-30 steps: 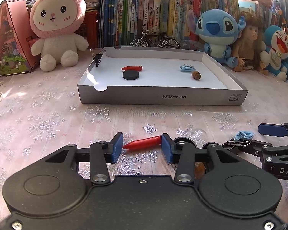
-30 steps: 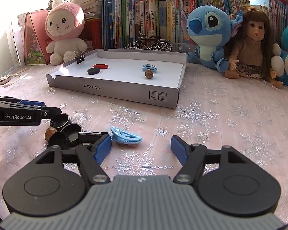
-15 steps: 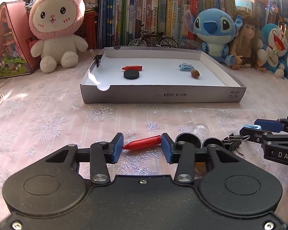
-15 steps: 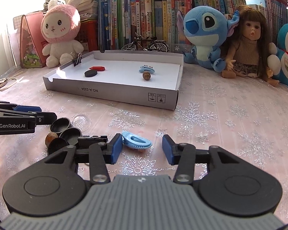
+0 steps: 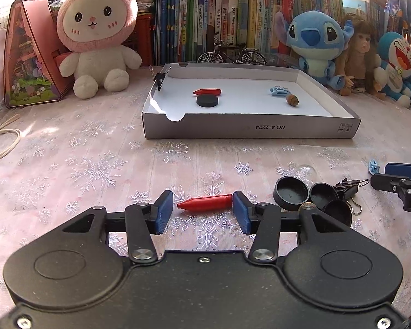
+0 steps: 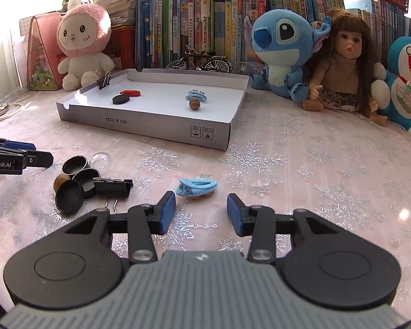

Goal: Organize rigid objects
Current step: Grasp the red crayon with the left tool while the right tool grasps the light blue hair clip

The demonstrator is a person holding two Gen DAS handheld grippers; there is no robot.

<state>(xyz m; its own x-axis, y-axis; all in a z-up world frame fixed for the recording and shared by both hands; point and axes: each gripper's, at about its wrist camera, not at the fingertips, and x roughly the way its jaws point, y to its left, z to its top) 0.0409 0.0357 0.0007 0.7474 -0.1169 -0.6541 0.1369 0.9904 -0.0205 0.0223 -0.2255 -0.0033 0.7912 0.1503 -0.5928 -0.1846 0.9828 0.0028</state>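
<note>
In the grey box (image 5: 249, 130) we count five: binder clip (image 5: 159, 78), red crayon (image 5: 207, 92), black disc (image 5: 207, 101), blue clip (image 5: 280, 91), acorn (image 5: 292, 100). Our left gripper (image 5: 202, 208) is opening, a second red crayon (image 5: 204, 203) on the table between its jaws; our right gripper (image 6: 201, 211) is opening behind a second blue clip (image 6: 196, 187).

I see a red crayon (image 5: 204, 204) lying flat and a blue hair clip (image 6: 196, 187) on its side, both nearer me than the grey cardboard tray (image 5: 249, 130).
</note>
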